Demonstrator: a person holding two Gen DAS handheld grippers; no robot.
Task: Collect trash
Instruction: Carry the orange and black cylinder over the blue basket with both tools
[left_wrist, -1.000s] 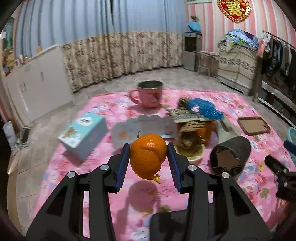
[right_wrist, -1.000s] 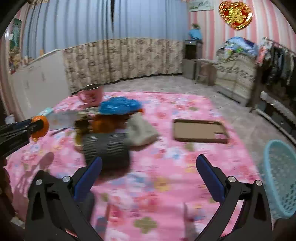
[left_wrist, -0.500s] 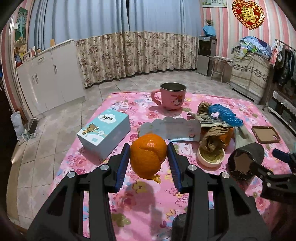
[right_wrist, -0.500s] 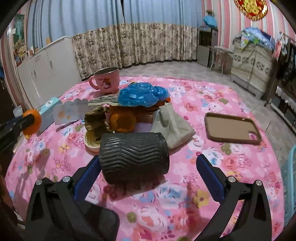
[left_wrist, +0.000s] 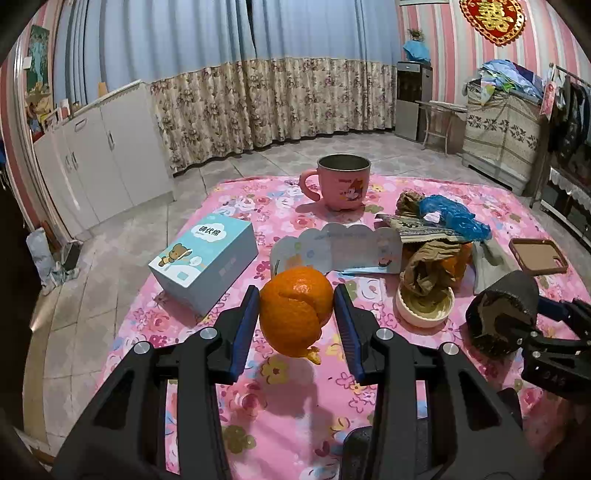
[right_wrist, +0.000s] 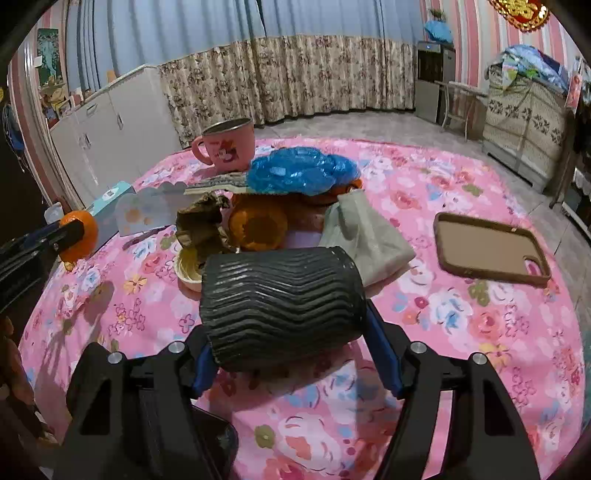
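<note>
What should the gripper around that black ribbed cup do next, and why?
Probably lift it. The right gripper has just been closing and its jaws now sit against both ends of the black ribbed cup, which lies on its side on the pink tablecloth. The left gripper already holds an orange peel.

Pink floral tablecloth carries pink mug at far side, light-blue box at left, cloud-edged card, heap of scraps under blue plastic, small cream dish, brown phone case at right.
</note>
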